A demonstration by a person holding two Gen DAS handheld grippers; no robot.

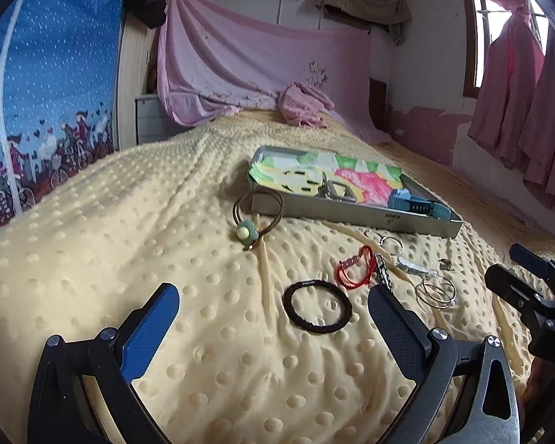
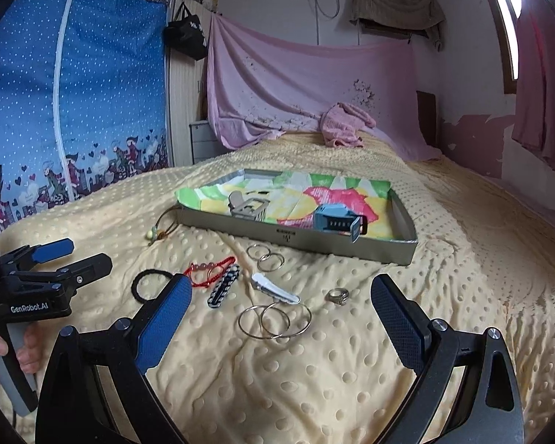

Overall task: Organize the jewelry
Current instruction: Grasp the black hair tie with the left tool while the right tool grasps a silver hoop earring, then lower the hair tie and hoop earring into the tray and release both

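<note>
- The jewelry lies loose on the bumpy yellow blanket of the bed, in front of a flat grey metal tray lined with bright flowered paper.
- Already in the tray are a chunky blue watch and a grey metal clip.
- Still on the blanket: a black round hair tie, a red braided string bracelet, a black-and-white beaded bar, a white shiny hair clip, two big thin silver hoops, a small bunch of silver rings, a small silver finger ring, and a brown cord with a green bead leaning on the tray's near corner.
- The left tool is spread wide and holds nothing. The black hair tie sits straight ahead, just past its tips (it is round, so any angle works).
- The right tool is spread wide too, and empty. The big hoops lie almost between its tips, with the white clip just behind them, slanting from upper left to lower right.
- My guess: each tool is nearest its own piece, and the tray is farther ahead of both.
</note>
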